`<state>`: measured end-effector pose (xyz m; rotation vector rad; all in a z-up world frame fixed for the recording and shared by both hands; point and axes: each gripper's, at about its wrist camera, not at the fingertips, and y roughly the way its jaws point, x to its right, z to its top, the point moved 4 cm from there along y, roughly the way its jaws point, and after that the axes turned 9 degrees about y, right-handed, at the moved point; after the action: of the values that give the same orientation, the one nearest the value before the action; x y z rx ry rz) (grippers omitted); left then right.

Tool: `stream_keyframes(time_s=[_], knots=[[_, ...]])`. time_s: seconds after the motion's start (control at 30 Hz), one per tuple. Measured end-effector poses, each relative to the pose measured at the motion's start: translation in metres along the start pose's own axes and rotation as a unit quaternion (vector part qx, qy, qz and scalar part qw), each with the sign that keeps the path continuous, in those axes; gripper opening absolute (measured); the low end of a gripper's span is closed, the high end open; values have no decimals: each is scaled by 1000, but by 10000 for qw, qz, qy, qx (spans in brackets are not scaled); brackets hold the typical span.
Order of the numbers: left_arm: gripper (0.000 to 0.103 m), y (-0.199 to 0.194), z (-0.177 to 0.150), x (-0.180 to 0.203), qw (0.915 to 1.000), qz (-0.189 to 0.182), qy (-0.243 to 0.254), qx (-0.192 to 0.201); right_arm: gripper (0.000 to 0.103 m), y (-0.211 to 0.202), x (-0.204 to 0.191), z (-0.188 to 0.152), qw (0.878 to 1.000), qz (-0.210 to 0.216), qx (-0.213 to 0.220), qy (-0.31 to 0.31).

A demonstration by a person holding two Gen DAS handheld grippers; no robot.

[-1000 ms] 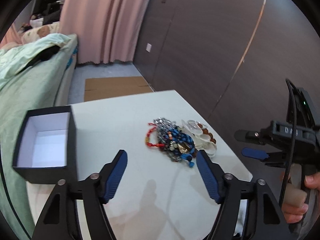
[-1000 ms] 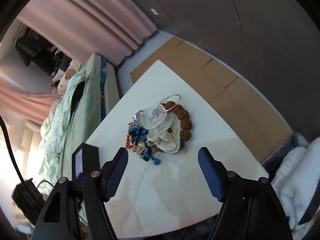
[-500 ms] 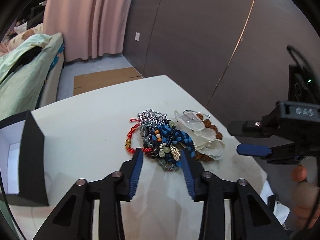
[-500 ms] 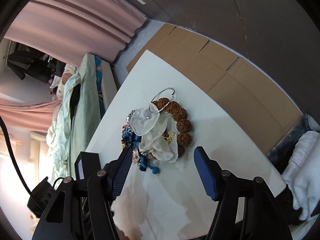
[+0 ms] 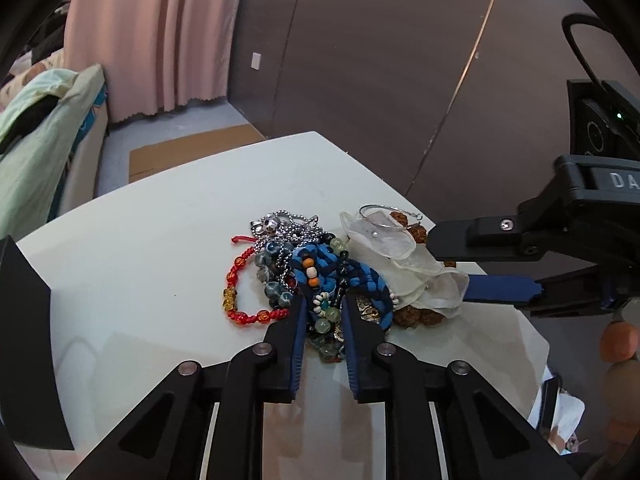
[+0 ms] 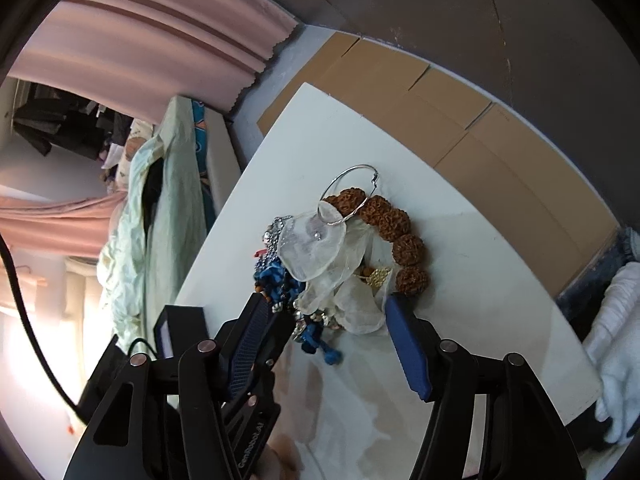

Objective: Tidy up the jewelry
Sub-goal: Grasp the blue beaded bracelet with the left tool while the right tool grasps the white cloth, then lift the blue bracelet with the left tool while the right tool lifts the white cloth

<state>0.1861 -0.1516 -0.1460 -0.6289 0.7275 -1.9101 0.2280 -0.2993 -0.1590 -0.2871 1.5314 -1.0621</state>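
Observation:
A tangled jewelry pile (image 5: 320, 264) lies on the white table (image 5: 160, 264): a red cord bracelet (image 5: 236, 280), a silver chain (image 5: 288, 224), blue braided cord, glass beads, pale shell pieces (image 6: 316, 248), brown seed beads (image 6: 396, 224) and a hoop (image 6: 352, 192). My left gripper (image 5: 324, 316) is at the pile's near edge, its jaws closing, the pads against a green and white bead strand (image 5: 326, 312). My right gripper (image 6: 328, 328) comes in from the right, jaws slowly closing, straddling the shell pieces without pressing them. The black box (image 5: 24, 320) stands at the left.
A bed with a green blanket (image 5: 32, 152) runs along the left, with pink curtains (image 5: 160, 40) behind it. Flat cardboard (image 6: 480, 140) lies on the floor past the table's far edge. Dark panels (image 5: 400, 60) close the back. White cloth (image 6: 616, 340) lies right of the table.
My left gripper went forward and down onto the pile and its jaws narrowed from wide to tight around the beads. The box slid to the view's left edge. The right gripper came nearer, jaws narrower.

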Motion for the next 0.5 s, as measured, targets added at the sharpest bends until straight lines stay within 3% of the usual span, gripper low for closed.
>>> stream_keyframes(time_s=[0.07,0.13,0.17,0.27,0.3,0.5], knots=[[15,-1,0,0,10000,20,-4,10,42,3,2,0,10000,-32,-57,32],[10,-3,0,1,10000,17,0,8,13,9,8,-1,9997,-4,-201,169],[6,-4,0,1,10000,34,0,20,8,11,10,-2,9993,69,-261,253],[5,-13,0,1,9999,55,-36,106,5,5,12,-3,9991,224,-183,320],[0,-15,0,1,9999,49,-49,123,5,3,10,-4,9993,238,-123,271],[0,-43,0,-4,9991,55,-216,354,4,-24,-8,-12,9982,506,258,-208]])
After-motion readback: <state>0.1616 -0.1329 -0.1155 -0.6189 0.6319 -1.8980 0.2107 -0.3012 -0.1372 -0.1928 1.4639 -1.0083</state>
